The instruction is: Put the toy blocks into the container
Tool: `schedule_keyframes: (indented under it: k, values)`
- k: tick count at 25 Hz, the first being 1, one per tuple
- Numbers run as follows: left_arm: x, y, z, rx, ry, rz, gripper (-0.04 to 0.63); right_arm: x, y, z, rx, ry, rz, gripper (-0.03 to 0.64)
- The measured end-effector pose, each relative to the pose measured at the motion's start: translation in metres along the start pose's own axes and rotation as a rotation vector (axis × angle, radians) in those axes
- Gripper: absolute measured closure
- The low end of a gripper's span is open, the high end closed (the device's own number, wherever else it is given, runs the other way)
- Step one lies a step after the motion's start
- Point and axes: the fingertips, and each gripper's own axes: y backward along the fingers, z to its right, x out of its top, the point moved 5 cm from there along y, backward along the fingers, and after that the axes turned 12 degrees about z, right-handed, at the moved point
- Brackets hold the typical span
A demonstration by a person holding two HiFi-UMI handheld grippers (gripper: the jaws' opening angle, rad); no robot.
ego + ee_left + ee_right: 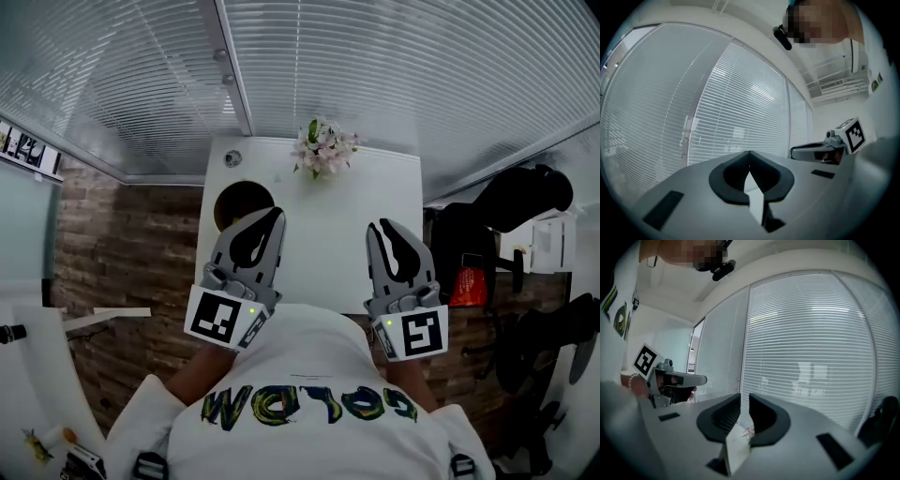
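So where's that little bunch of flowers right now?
In the head view, the flowers stand at the far edge of the white table, near its middle, beside the window blinds.

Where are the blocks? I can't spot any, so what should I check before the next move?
1. Left gripper empty: ok; fingers together, nothing between them.
2. Right gripper empty: ok; fingers slightly apart, nothing between them.
3. Blocks located: not ok; none show on the table in any view.
4. Container located: cannot tell; the dark round shape partly behind the left gripper may be it.
5. Flowers out of the way: ok; they stand at the table's far edge, ahead of both grippers.
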Motion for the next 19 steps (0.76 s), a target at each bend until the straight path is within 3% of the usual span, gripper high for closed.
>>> schedule_keyframes:
  k: [12, 19]
  values:
    - [-0.002, 0.002, -0.011, 0.046, -0.009, -0.005, 0.588, -0.005, 0.003, 0.012, -0.030, -0.007, -0.012, 0.558]
    - [0.000, 0.004, -0.020, 0.113, 0.024, 0.012, 0.588, -0.008, 0.005, 0.021, -0.050, -0.012, -0.018, 0.558]
